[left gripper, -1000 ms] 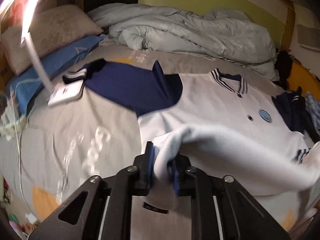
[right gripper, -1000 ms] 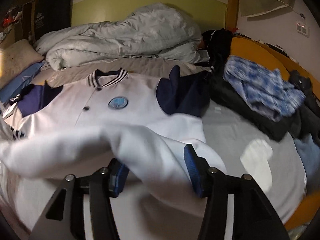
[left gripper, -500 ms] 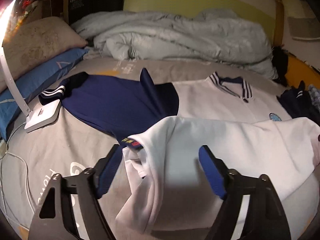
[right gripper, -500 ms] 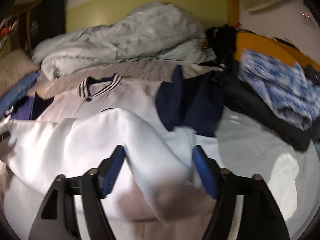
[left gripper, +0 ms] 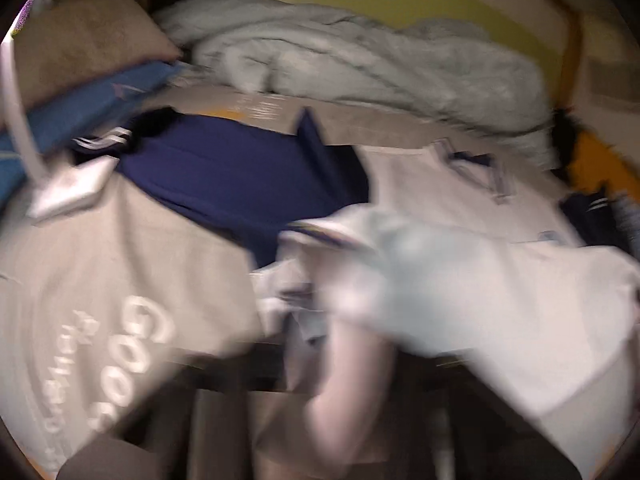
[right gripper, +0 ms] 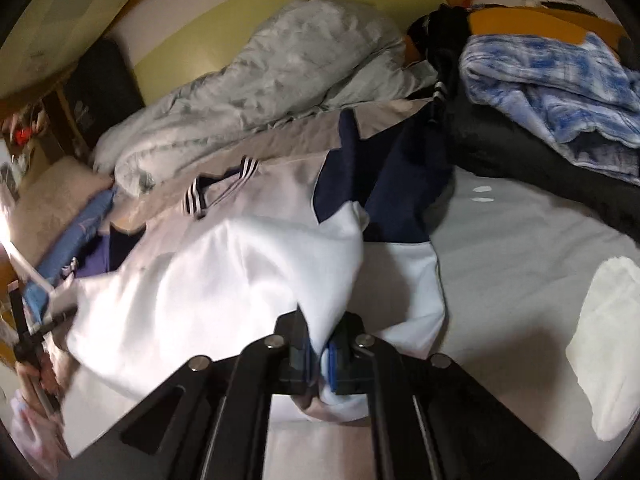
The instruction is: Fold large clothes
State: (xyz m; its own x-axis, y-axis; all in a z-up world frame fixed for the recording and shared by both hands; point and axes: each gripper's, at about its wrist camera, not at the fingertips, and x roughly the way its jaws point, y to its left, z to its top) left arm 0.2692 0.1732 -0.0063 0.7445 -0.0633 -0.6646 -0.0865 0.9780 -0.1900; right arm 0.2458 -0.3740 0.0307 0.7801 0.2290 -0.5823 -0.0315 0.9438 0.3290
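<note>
The white jacket with navy sleeves lies spread on the bed, its lower part folded up over the chest toward the striped collar at 11 o'clock. The right tongs are pressed together, pinching a bunched white edge of the jacket at the bottom centre of the right wrist view. The left wrist view is heavily blurred: white cloth hangs over the lower middle of the frame and hides the left tongs, so I cannot tell whether they are spread or pinching.

Crowding the bed: a crumpled grey duvet along the far side at 12 o'clock, a blue-and-white checked garment on dark clothes at 2 o'clock, touching the right navy sleeve. In the left view, a beige pillow and a blue pillow sit at 10 o'clock, with a white lamp base beside the left sleeve cuff.
</note>
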